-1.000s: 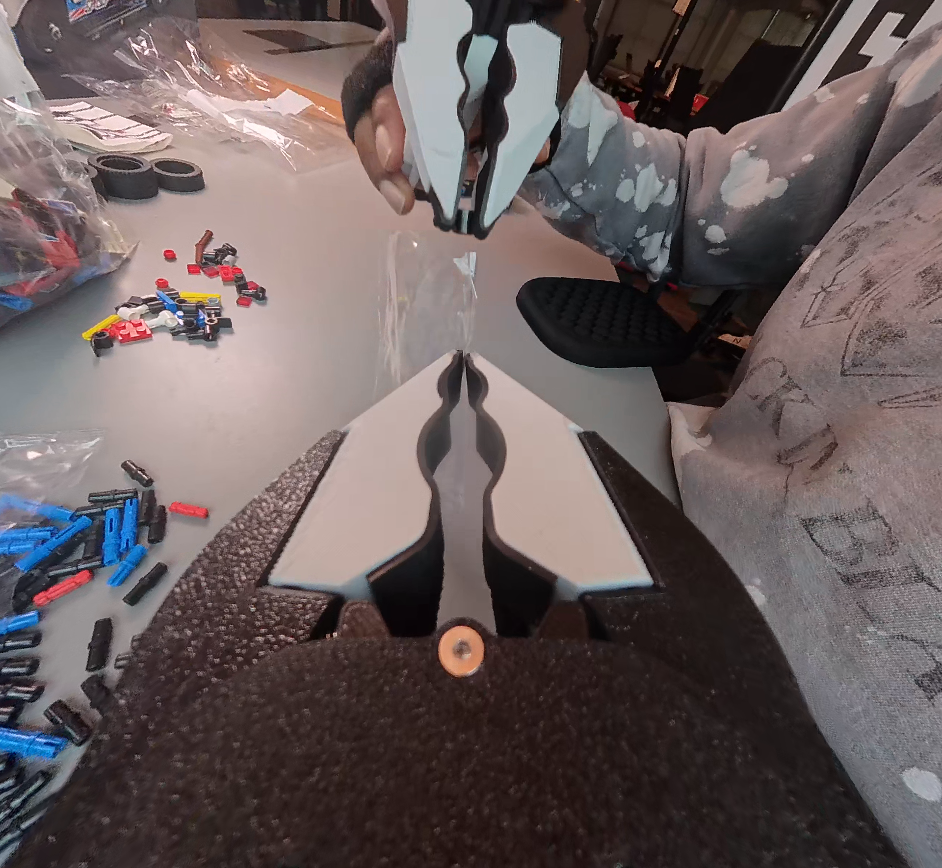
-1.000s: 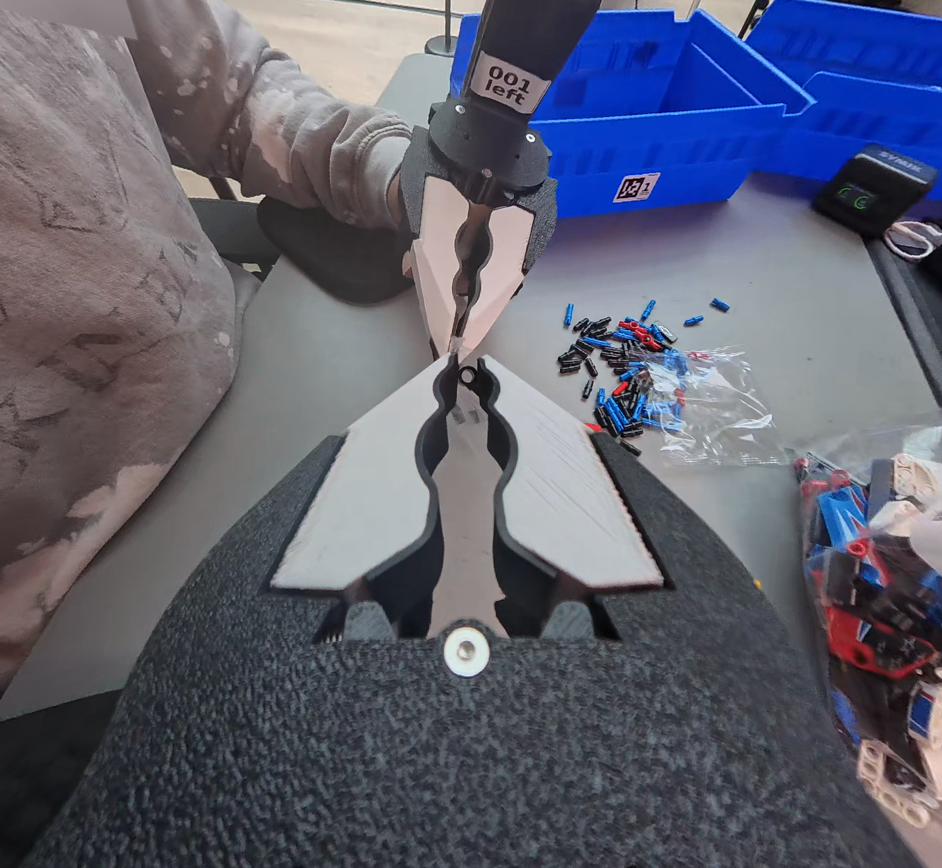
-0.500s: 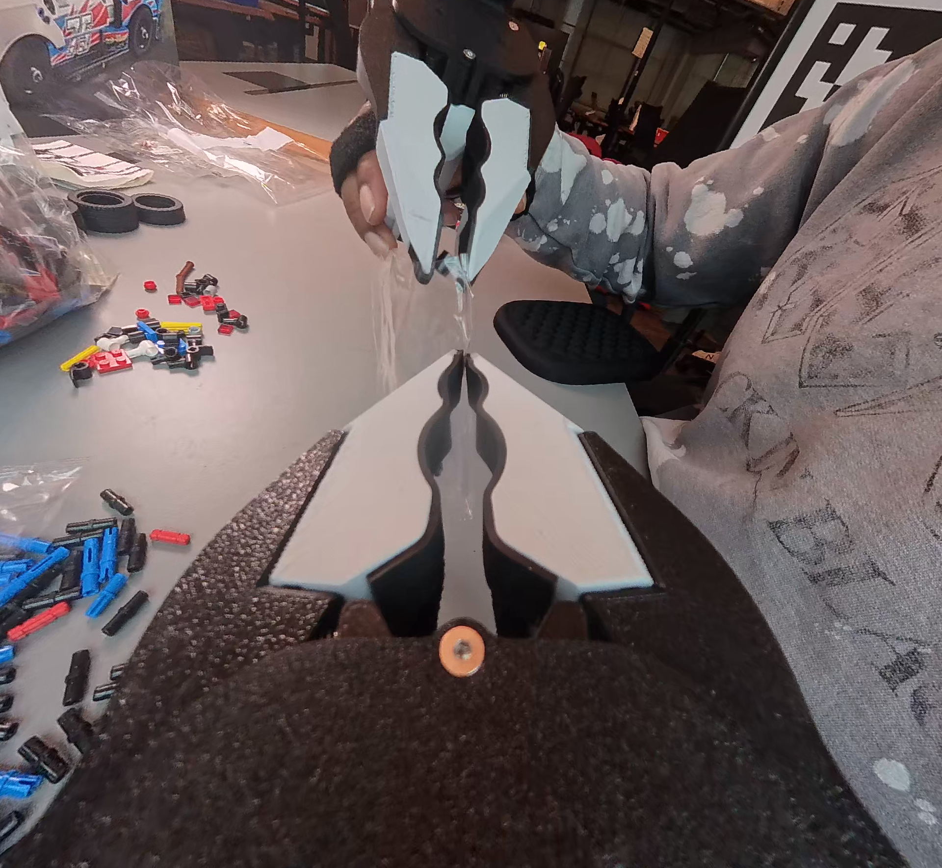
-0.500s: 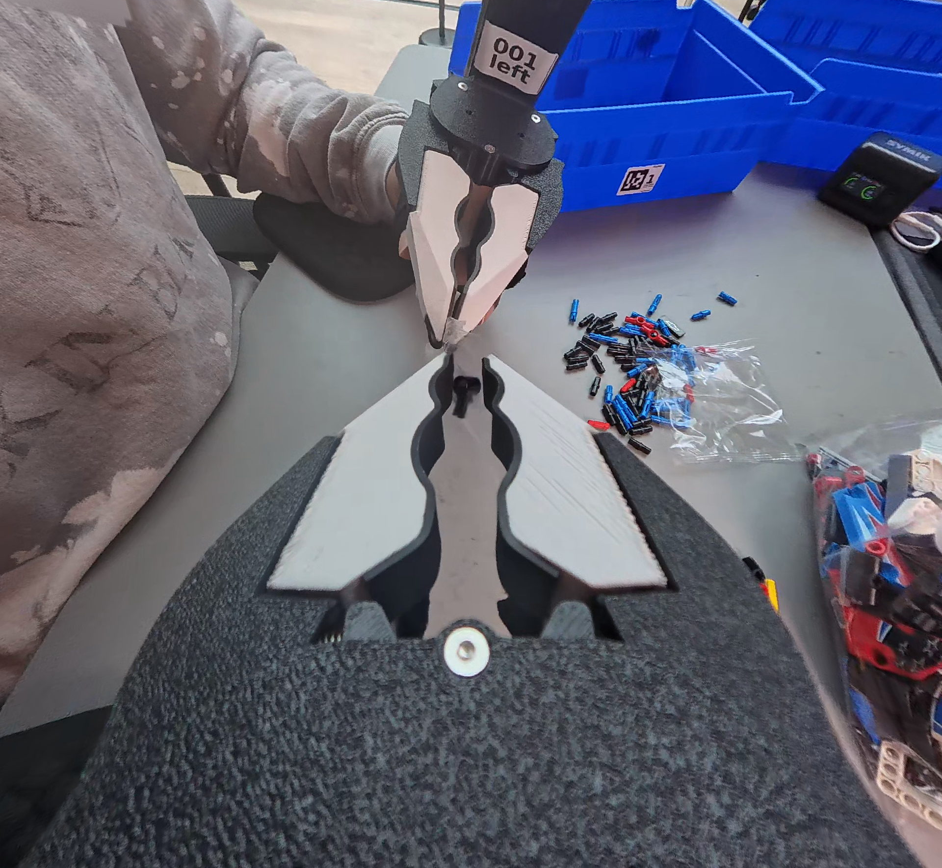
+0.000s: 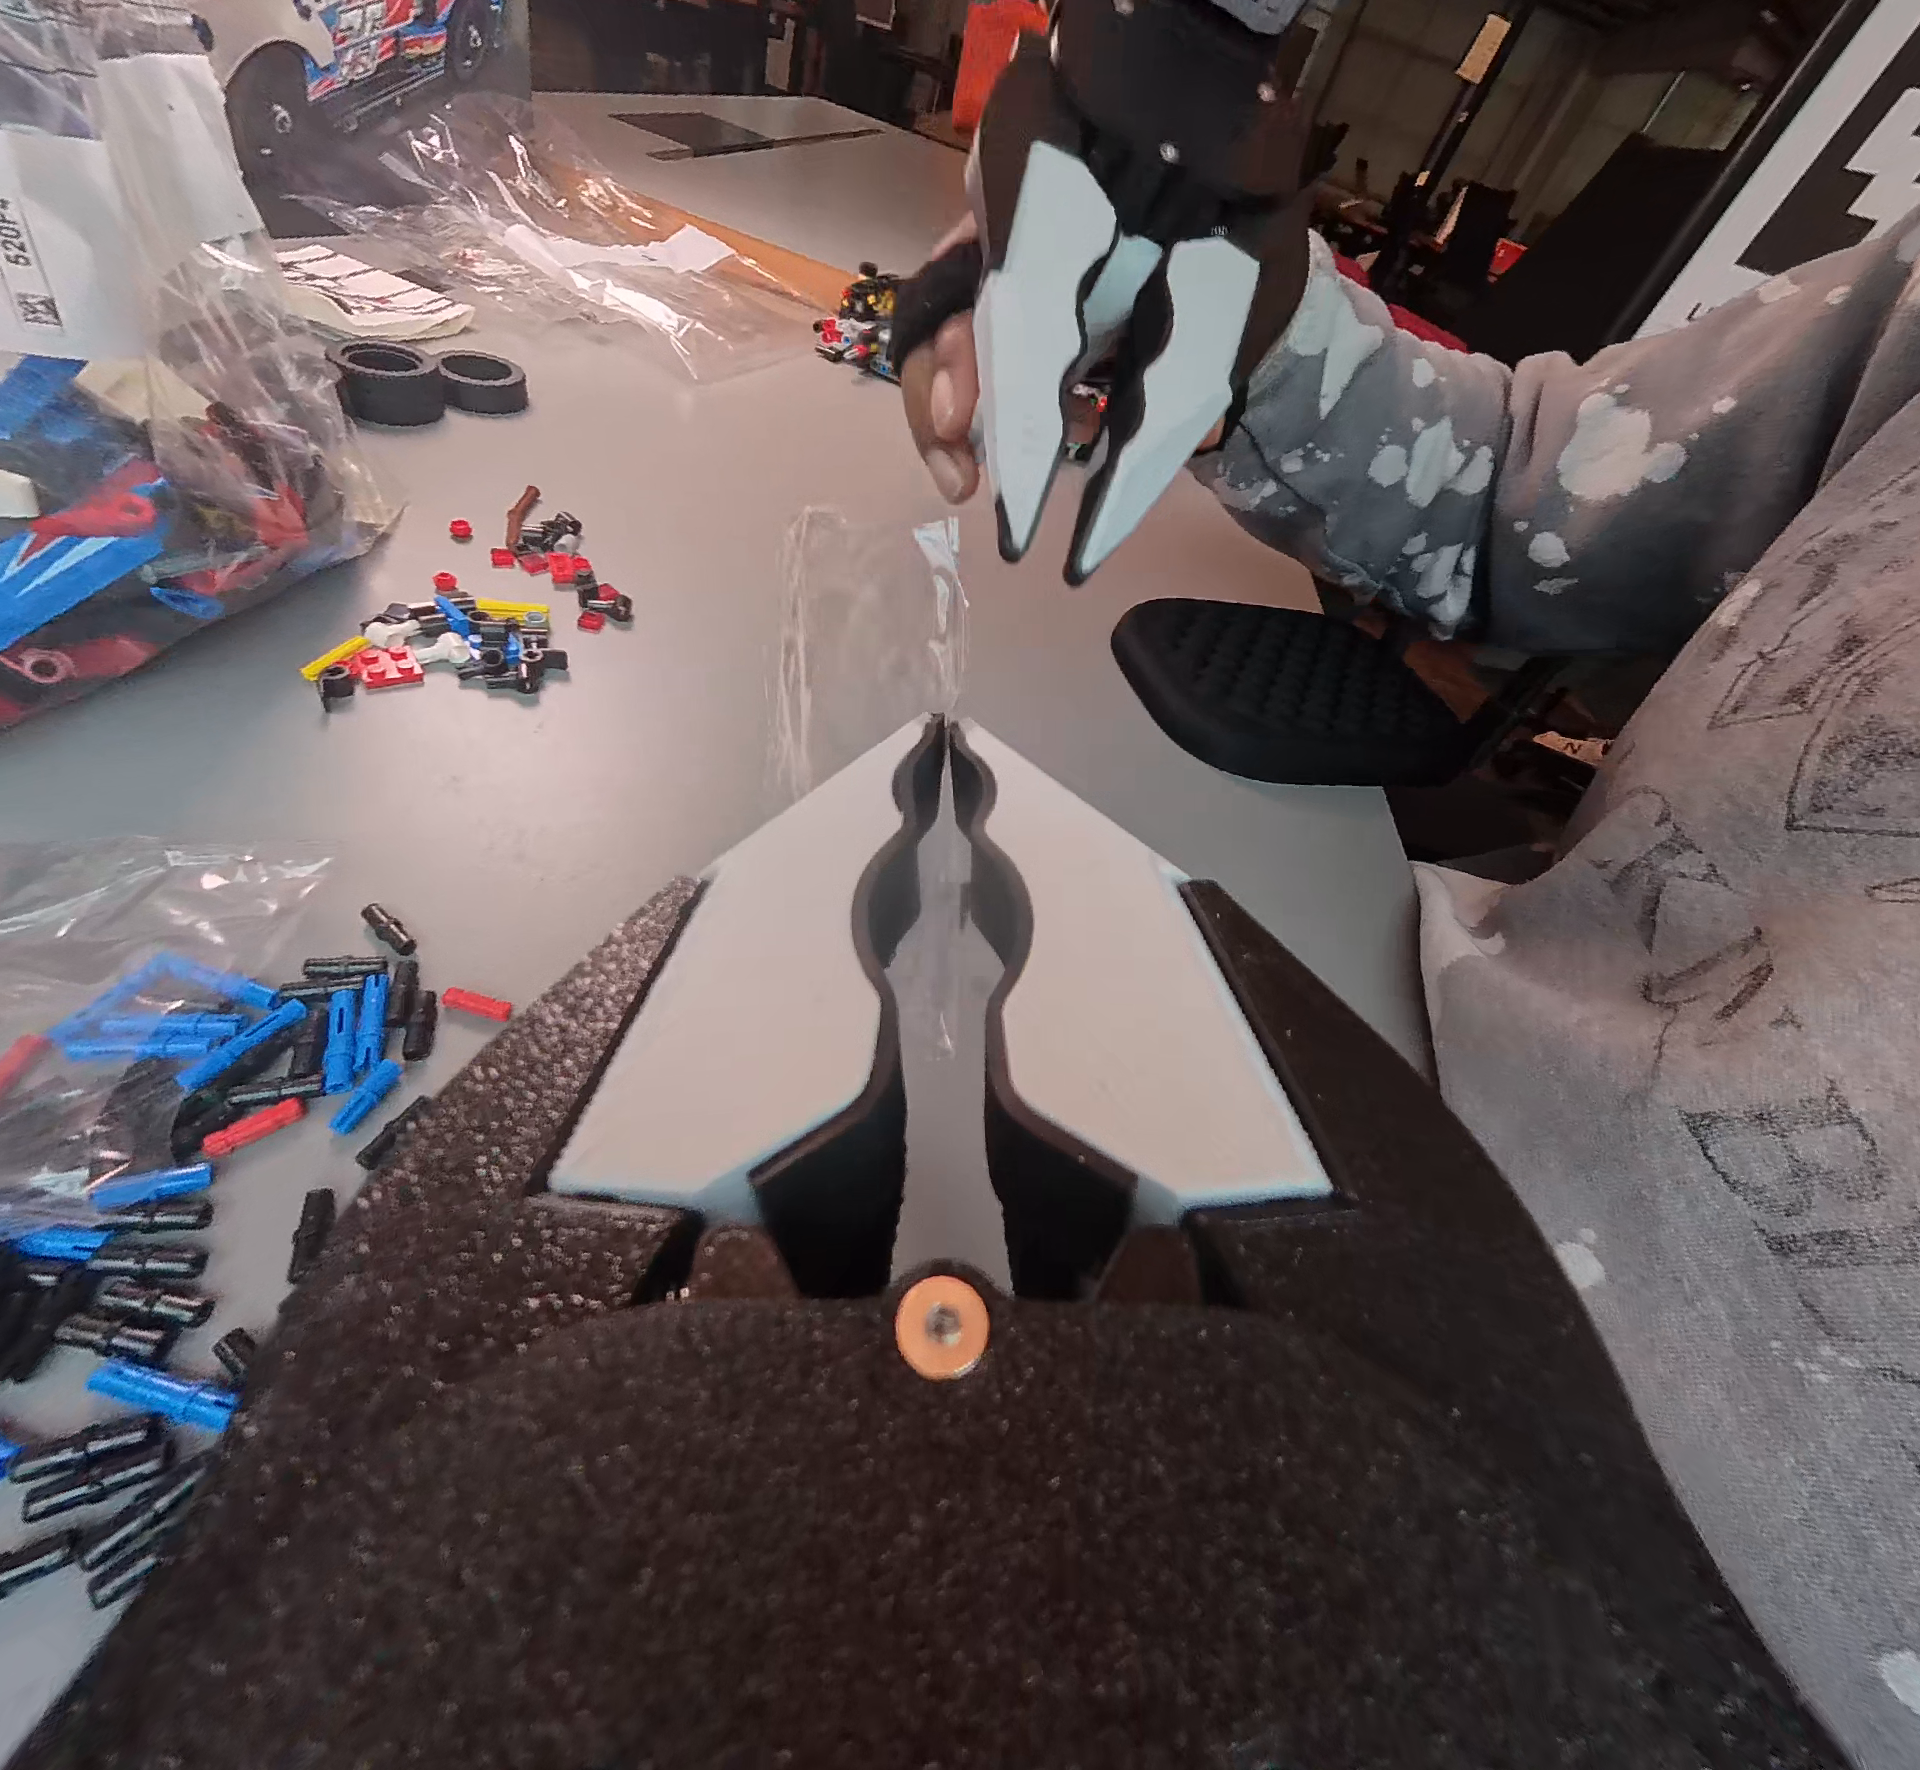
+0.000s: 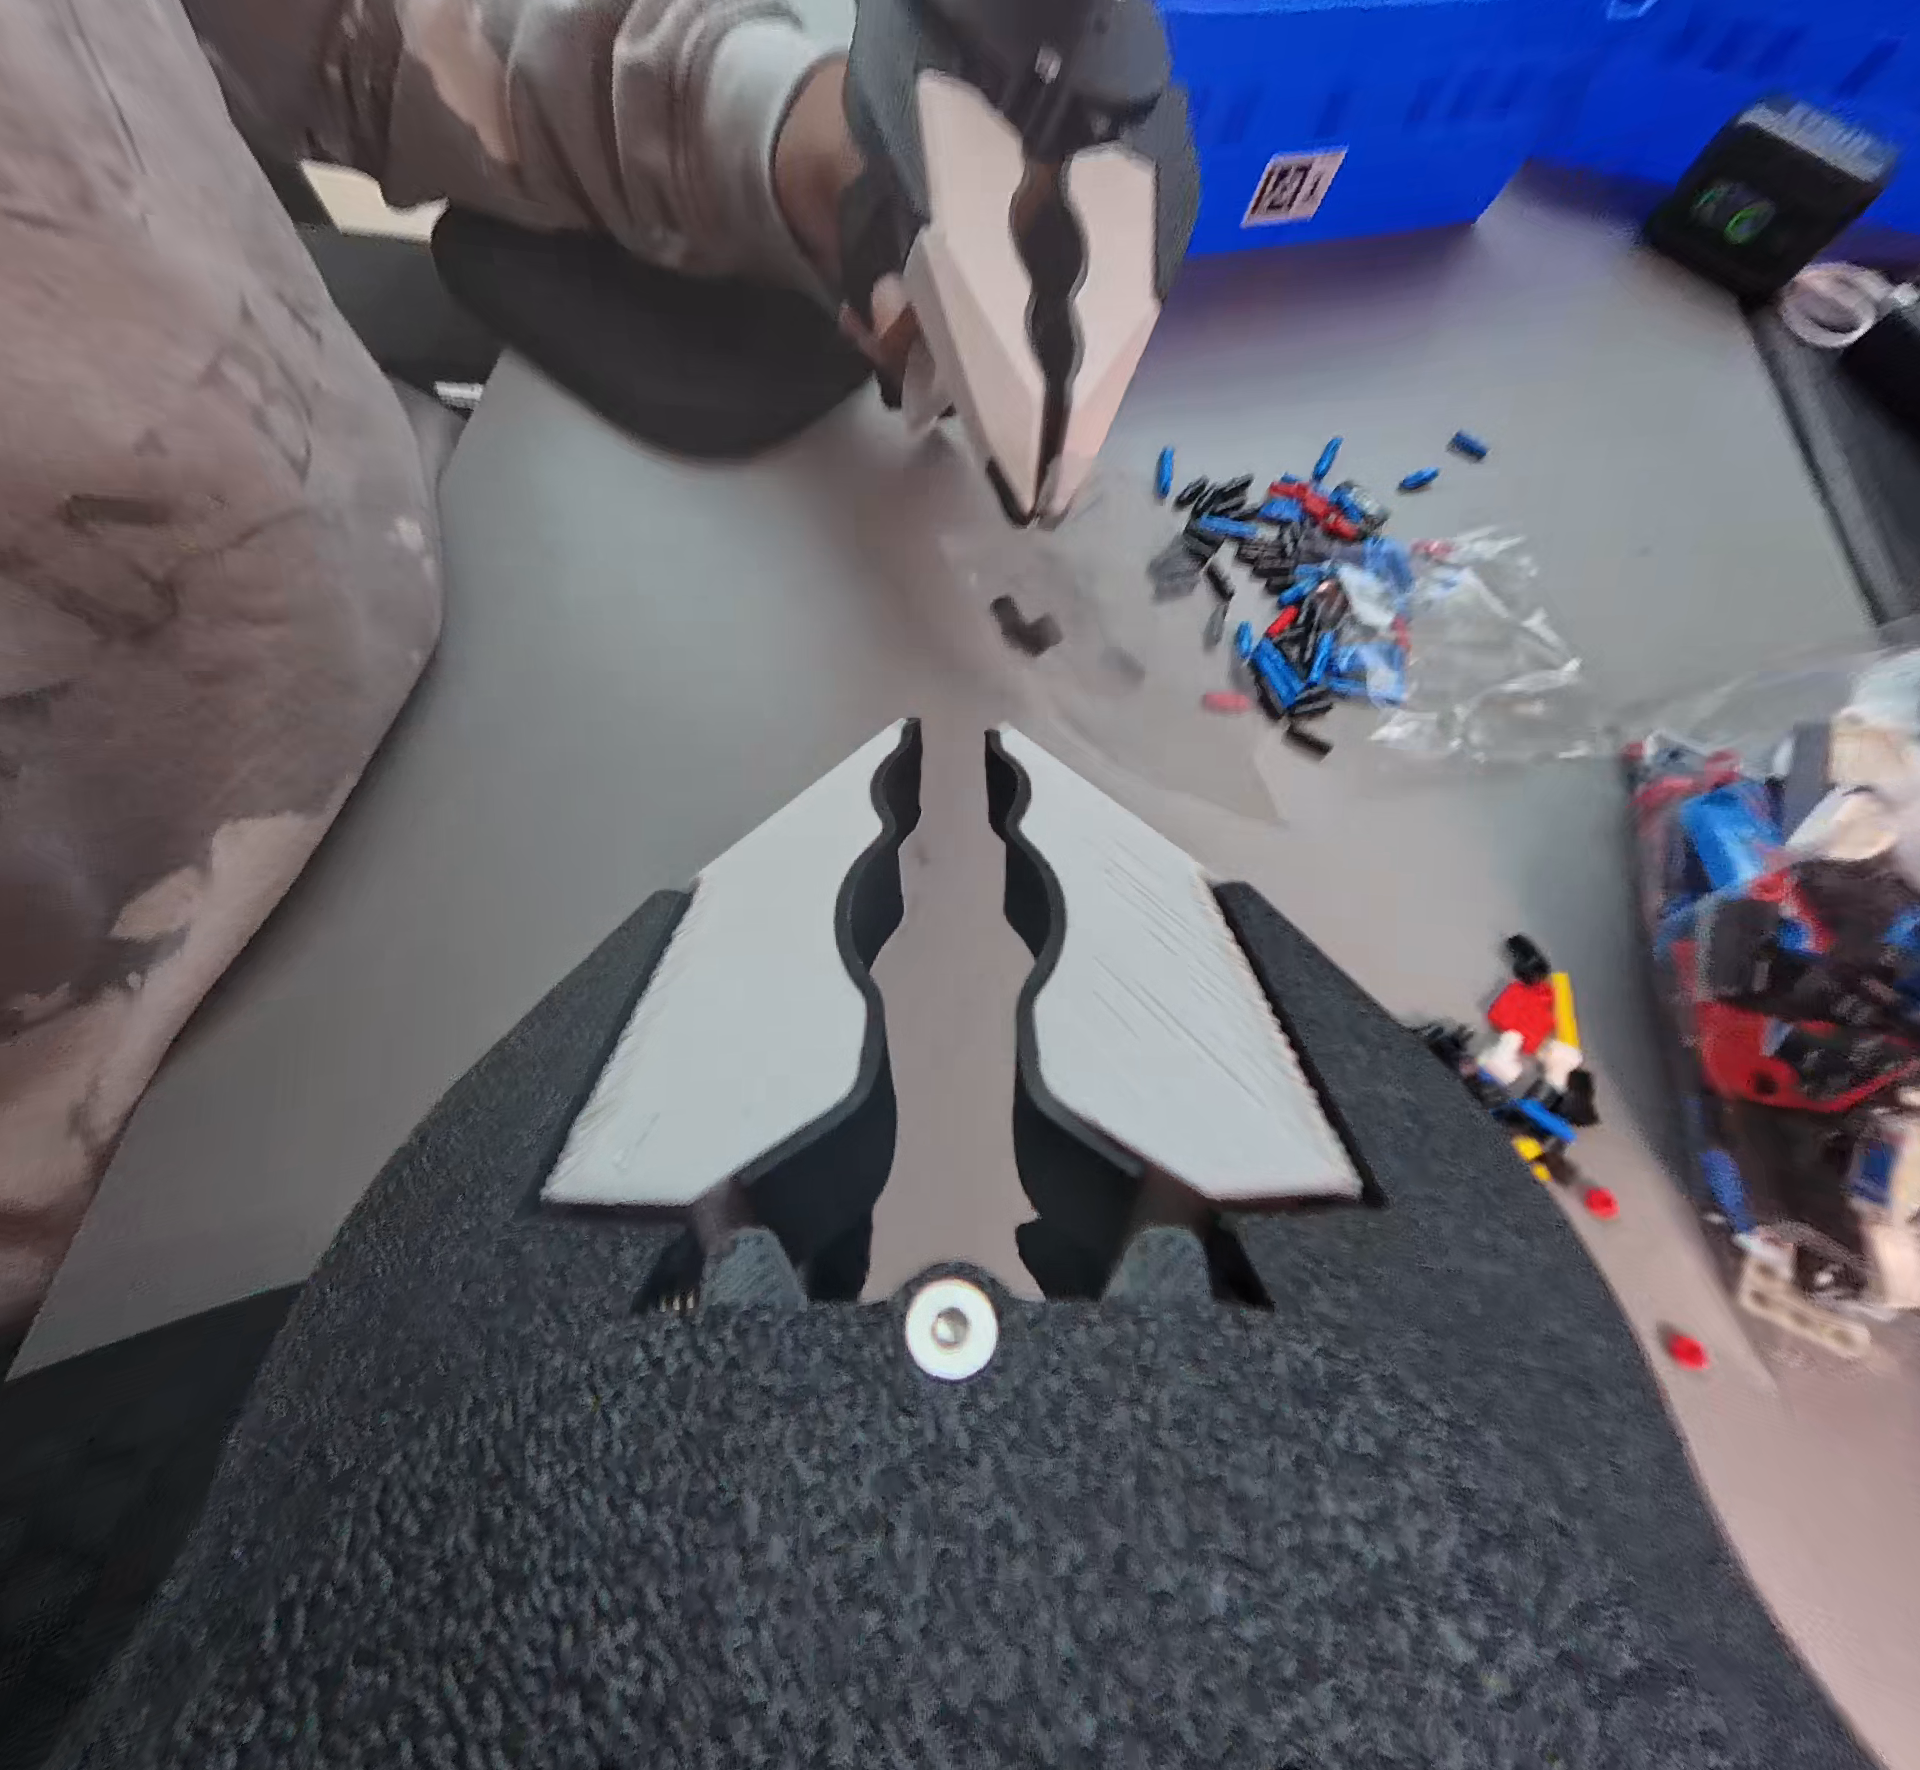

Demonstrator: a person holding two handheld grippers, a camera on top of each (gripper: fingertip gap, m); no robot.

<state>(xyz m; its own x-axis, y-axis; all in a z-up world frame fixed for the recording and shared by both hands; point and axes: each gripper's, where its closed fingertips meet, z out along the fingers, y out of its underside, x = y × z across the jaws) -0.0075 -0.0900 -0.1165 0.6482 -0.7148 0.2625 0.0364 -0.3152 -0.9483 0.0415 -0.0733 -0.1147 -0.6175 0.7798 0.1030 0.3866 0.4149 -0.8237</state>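
My left gripper [image 5: 948, 723] is shut on a small clear plastic bag [image 5: 862, 608] that stands up from its tips over the grey table [image 5: 644, 785]. In the right wrist view the left gripper [image 6: 1034, 505] pinches the same bag [image 6: 1132, 712], which hangs below it with a small black piece [image 6: 1023, 624] showing in or behind it; the view is blurred. My right gripper [image 6: 951, 733] is open and empty, a short way from the bag. In the left wrist view the right gripper [image 5: 1039, 562] hangs just right of the bag's top edge, tips apart.
Blue, black and red pins [image 5: 208, 1097] lie by an opened clear bag [image 6: 1475, 660]. A small mixed pile [image 5: 457, 629], a full parts bag [image 5: 125, 525], two black tyres [image 5: 426, 380], blue bins [image 6: 1455, 37], a black device [image 6: 1766, 193] and a chair armrest [image 5: 1278, 692] surround the grippers. The grippers' ends are close to 6 centimeters from one another.
My right gripper has opened, let go of the clear bag and drawn back from it. My left gripper stays shut on the bag, which now hangs from it alone.
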